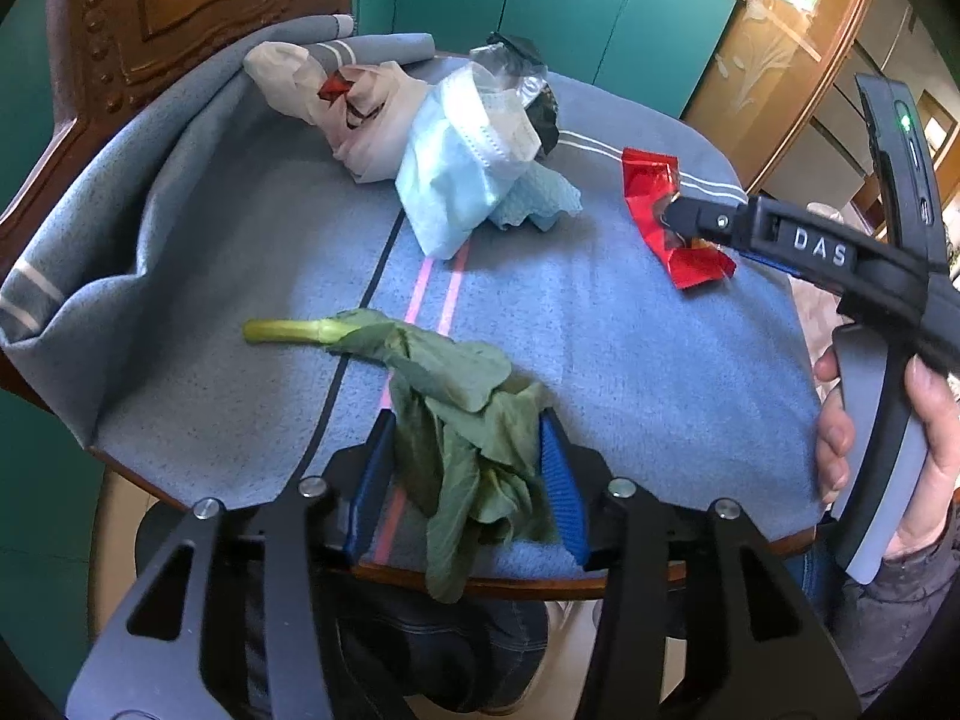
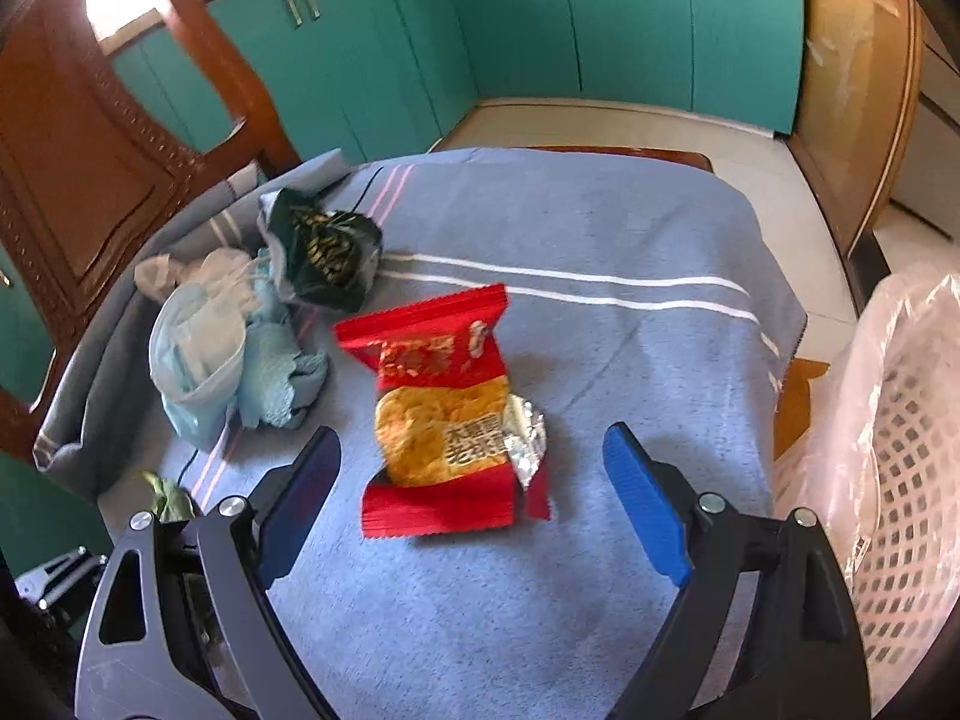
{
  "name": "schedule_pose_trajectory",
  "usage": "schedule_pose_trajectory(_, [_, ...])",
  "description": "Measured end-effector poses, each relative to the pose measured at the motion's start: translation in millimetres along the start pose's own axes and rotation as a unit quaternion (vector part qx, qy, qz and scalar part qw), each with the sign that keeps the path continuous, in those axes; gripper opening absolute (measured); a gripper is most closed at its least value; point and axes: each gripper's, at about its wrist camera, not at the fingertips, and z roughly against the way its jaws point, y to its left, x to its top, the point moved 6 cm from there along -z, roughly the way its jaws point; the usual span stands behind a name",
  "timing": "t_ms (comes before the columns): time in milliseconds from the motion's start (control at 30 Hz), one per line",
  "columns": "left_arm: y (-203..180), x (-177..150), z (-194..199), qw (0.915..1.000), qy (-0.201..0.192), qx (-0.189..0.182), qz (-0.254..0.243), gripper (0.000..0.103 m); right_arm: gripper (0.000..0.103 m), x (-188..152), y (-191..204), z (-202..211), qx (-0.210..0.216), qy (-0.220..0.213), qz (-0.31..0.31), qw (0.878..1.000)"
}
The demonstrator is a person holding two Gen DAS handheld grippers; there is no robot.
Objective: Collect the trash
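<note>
Trash lies scattered over a round surface (image 1: 630, 360) covered with a grey-blue striped cloth (image 2: 600, 240). At the right edge of the right wrist view stands a white lattice basket (image 2: 900, 480) lined with a clear plastic bag (image 2: 888, 324); what is inside it cannot be seen. The left tongs (image 1: 468, 480) hang at the near edge with a wilted green leaf (image 1: 456, 414) between the blue pads (image 1: 561, 480); the pads stand slightly apart from it, the jaws partly open, and the leaf's stalk lies out to the left on the cloth. The right tongs (image 2: 474, 504) are wide open either side of a red snack wrapper (image 2: 450, 402), which lies flat, its foil torn open, touching neither pad. On the far left sits a heap: a pale blue face mask (image 1: 456, 180), a crumpled blue tissue (image 2: 282, 372), a dark foil packet (image 2: 330, 258) and a whitish plastic bag (image 1: 360, 114). A carved wooden chair (image 1: 150, 30) stands behind the heap, green cabinets (image 2: 540, 30) beyond.
</note>
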Motion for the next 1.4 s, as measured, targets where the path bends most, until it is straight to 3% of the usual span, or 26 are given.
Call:
schedule_pose_trajectory(200, [-9.6,-1.4,-3.1,0.9991,-0.009,0.016,-0.037,0.031,0.087,1.1,-3.3,-3.7,-0.003,0.003,-0.007,1.000])
schedule_pose_trajectory(433, [-7.7,1.1,3.8,0.9993,-0.022,0.010,-0.027,0.021,0.087,0.8,-4.6,-1.9,-0.003,0.001,-0.012,1.000])
schedule_pose_trajectory(833, [-10.6,12.1,31.9,0.9963,-0.082,-0.017,-0.017,0.017,0.087,1.9,-4.9,0.0,0.001,-0.004,-0.018,1.000])
schedule_pose_trajectory(1100, [-10.8,14.1,33.0,0.9953,-0.094,-0.023,-0.001,0.017,0.087,2.9,-2.6,1.9,-0.016,-0.015,0.006,1.000])
schedule_pose_trajectory(1400, [-9.6,14.2,34.1,0.9952,-0.093,-0.029,0.002,0.017,0.087,-0.4,-4.6,-10.3,-0.025,0.003,0.014,1.000])
